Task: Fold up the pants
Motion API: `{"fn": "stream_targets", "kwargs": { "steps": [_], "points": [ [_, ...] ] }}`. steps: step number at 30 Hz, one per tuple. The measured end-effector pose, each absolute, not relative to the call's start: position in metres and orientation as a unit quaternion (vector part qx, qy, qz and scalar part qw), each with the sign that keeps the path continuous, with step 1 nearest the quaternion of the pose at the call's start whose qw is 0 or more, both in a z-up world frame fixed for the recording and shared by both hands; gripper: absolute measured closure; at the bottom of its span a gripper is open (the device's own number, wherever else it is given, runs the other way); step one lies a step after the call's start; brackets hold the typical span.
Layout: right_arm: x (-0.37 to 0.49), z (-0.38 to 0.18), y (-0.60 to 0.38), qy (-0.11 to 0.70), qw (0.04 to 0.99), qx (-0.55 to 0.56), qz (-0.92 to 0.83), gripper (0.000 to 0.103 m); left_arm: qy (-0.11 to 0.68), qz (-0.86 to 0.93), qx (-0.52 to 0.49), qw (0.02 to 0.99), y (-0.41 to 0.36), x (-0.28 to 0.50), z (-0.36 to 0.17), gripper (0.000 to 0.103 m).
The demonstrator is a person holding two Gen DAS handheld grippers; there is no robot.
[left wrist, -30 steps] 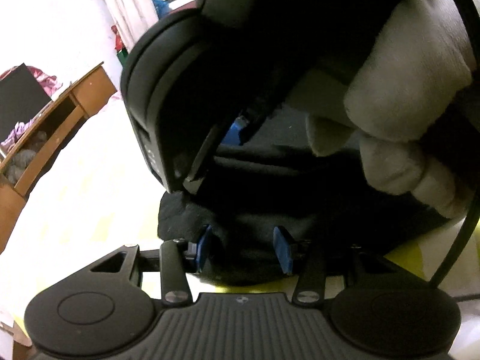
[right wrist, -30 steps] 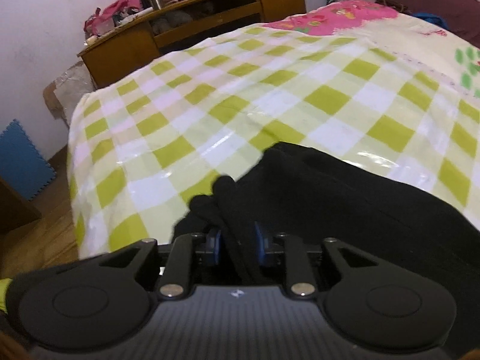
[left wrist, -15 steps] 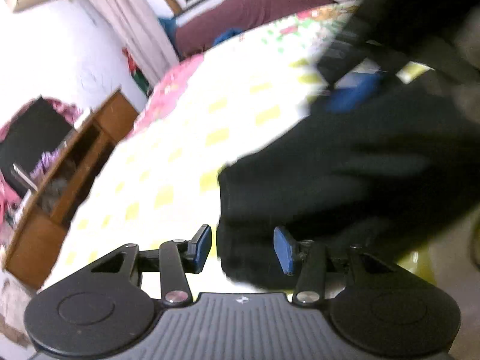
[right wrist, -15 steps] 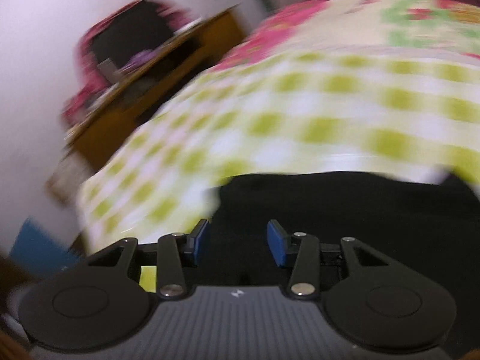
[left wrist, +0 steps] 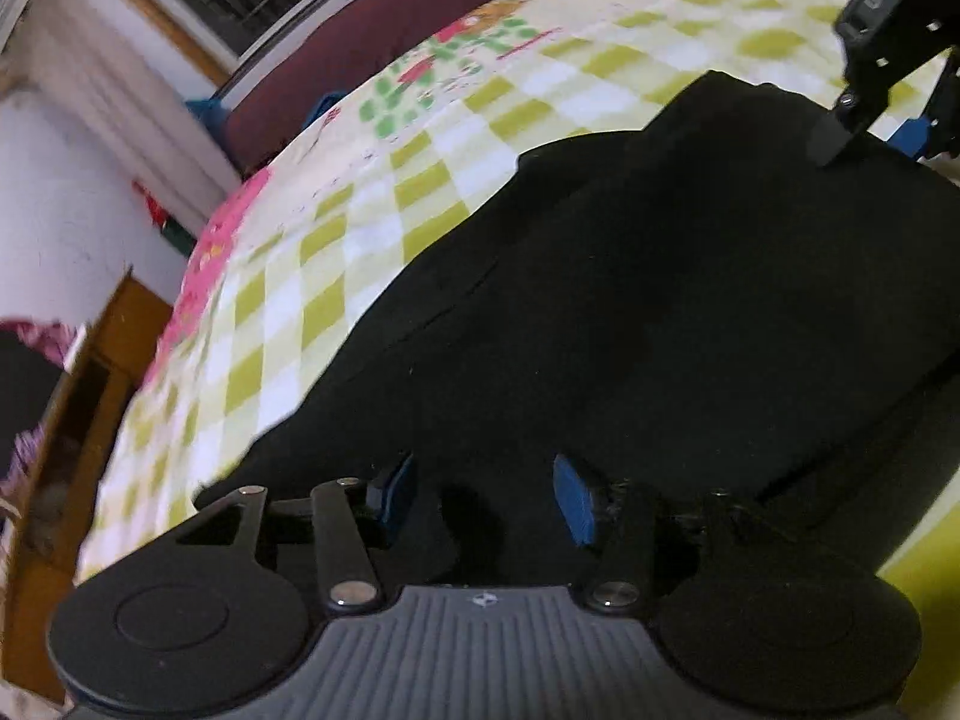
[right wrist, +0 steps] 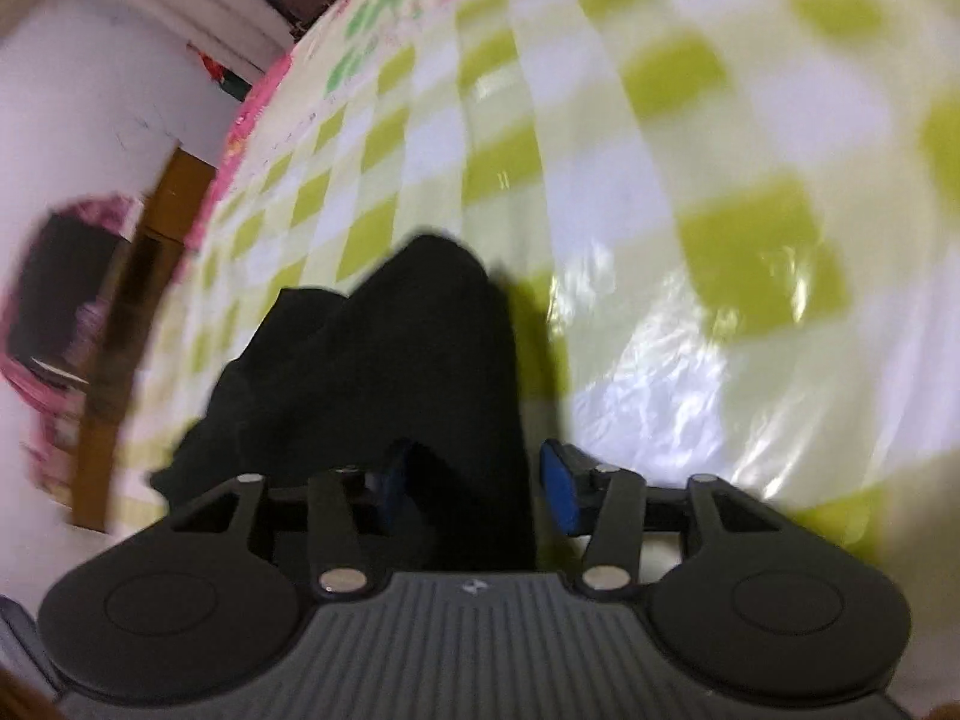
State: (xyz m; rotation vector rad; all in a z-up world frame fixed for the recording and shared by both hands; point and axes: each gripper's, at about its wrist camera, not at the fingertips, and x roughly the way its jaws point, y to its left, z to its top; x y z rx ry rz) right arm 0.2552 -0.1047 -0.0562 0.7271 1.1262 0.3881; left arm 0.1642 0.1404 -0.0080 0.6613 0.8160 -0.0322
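Claws [left wrist: 486, 495] now apart over checkered bedspread [left wrist: 312, 294]

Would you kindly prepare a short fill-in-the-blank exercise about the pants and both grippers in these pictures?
1. The pants are ____ in colour.
2. They lie on a bedspread checked in white and ____.
3. The jaws of the left gripper stand ____, with dark cloth between them.
4. The pads of the right gripper are ____ in colour.

Missing words: black; green; open; blue
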Motion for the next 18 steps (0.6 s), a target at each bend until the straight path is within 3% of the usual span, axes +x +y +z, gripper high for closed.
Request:
{"fn": "stream_targets", "kwargs": {
  "steps": [9,13,18],
  "points": [
    [0.273,-0.081,-0.1,0.513,0.704,0.393,0.293,0.043,0.386,-0.011,0.345,0.855,0.139,0.161,-0.005,0.038],
    [0.285,-0.085,-0.087,0.512,0.68,0.44,0.286,0.083,0.389,0.0,0.354,0.851,0.136,0.159,-0.009,0.039],
    [0.263,-0.073,-0.118,0.508,0.654,0.495,0.264,0.088,0.387,-0.024,0.362,0.848,0.114,0.155,-0.003,0.039]
  ]
}}
